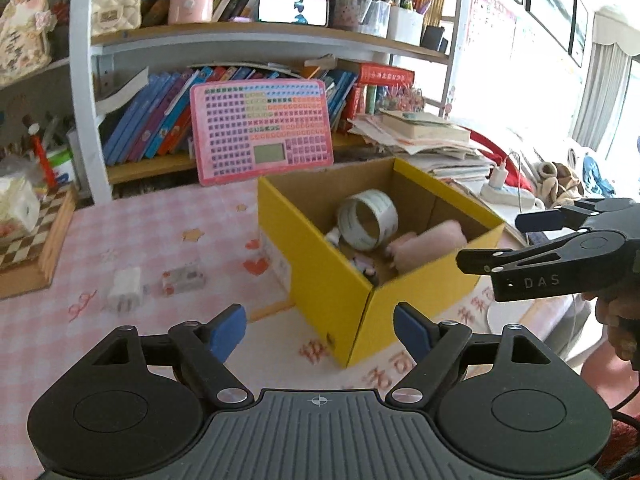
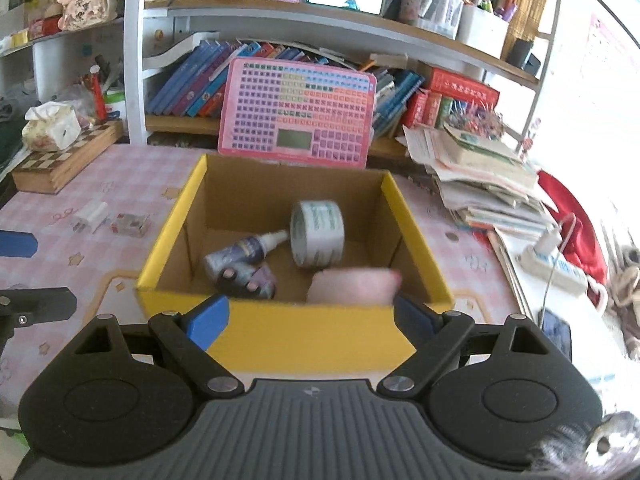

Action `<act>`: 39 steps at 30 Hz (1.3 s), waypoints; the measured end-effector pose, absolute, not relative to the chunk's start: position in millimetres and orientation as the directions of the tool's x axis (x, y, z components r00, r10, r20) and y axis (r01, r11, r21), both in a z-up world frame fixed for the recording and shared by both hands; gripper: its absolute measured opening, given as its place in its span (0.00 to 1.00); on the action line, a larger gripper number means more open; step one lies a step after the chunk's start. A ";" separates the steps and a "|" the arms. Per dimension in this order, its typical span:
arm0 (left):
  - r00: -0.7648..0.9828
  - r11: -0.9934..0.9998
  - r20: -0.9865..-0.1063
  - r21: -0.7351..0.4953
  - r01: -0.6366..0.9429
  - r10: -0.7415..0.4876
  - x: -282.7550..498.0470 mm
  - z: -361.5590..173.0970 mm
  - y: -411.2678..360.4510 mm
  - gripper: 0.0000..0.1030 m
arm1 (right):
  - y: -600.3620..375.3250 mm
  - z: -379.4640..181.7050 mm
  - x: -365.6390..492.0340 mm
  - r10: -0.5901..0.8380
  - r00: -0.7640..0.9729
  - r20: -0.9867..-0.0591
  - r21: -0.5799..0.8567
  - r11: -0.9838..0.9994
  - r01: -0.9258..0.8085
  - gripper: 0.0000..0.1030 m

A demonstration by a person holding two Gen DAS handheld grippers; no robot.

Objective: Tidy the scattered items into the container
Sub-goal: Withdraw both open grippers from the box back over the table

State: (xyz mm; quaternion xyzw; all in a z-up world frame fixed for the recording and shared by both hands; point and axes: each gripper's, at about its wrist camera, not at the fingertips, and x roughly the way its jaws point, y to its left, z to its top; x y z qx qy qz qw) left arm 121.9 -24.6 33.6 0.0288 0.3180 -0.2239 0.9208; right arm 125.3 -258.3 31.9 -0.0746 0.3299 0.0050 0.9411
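Note:
A yellow cardboard box [image 1: 332,280] [image 2: 304,332] stands on the pink checked table. Inside lie a tape roll [image 1: 368,219] [image 2: 317,233], a pink soft roll [image 1: 428,246] [image 2: 352,286], blurred in the right wrist view, and small bottles [image 2: 240,262]. A white plug adapter [image 1: 125,290] [image 2: 93,215] and a small printed packet [image 1: 184,279] [image 2: 130,225] lie on the table left of the box. My left gripper [image 1: 320,330] is open and empty, near the box's front corner. My right gripper [image 2: 312,316] is open and empty, over the box's near wall; it also shows in the left wrist view [image 1: 504,240].
A pink keyboard toy [image 1: 262,130] [image 2: 298,114] leans on the bookshelf behind the box. A chessboard box [image 1: 36,240] [image 2: 64,164] with a tissue pack sits at the far left. A stack of papers [image 2: 480,176] and a power strip [image 2: 556,266] lie to the right.

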 end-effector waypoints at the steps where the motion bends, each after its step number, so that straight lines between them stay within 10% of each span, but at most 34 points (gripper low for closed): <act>1: 0.695 0.898 -0.602 -0.090 0.430 -0.393 118.1 32.8 -19.9 0.81 | -253.8 30.7 119.8 -0.048 0.780 -0.624 -0.140 0.989 -0.052 0.87; 39: 0.655 0.913 -0.684 -0.037 0.407 -0.320 53.4 5.4 88.6 0.86 | -111.4 -9.3 44.3 -0.032 0.691 -0.722 -0.090 0.995 -0.049 0.89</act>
